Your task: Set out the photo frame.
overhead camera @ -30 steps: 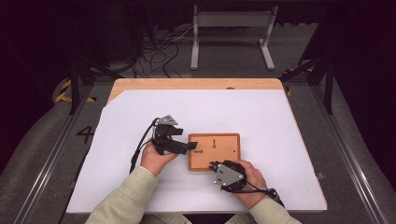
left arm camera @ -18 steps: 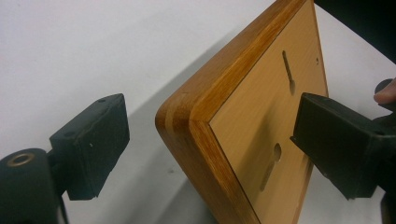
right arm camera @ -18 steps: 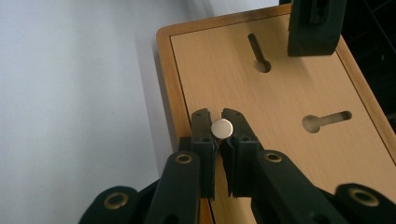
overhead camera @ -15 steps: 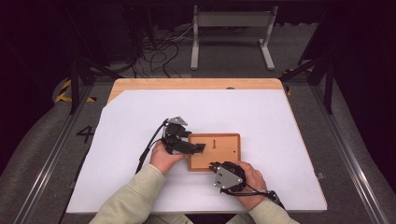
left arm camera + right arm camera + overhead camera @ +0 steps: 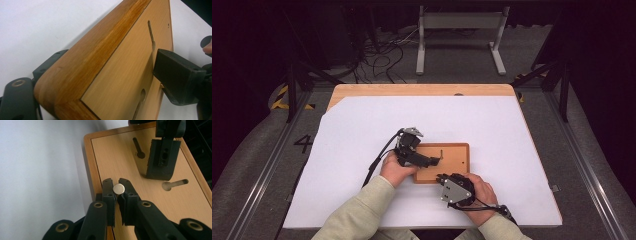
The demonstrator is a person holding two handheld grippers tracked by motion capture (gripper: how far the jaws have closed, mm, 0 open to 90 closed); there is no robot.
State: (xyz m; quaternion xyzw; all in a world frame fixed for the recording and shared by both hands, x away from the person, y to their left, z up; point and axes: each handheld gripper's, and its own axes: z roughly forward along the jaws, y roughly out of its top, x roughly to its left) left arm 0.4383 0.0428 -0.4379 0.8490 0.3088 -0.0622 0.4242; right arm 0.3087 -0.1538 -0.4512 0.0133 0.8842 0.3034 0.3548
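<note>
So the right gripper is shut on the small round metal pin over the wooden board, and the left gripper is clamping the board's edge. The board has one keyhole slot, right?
Nearly: the wooden board has two keyhole slots, not one, as the right gripper view shows. The rest holds: the right gripper is shut on the round-headed metal pin, and the left gripper straddles the board's edge.

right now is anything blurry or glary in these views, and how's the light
High view: bright white sheet, dark surroundings, sharp. Left gripper view: near corner of the wooden board soft, with sheen on its edge. Right gripper view: metal pin head crisp between the jaws of the right gripper.
</note>
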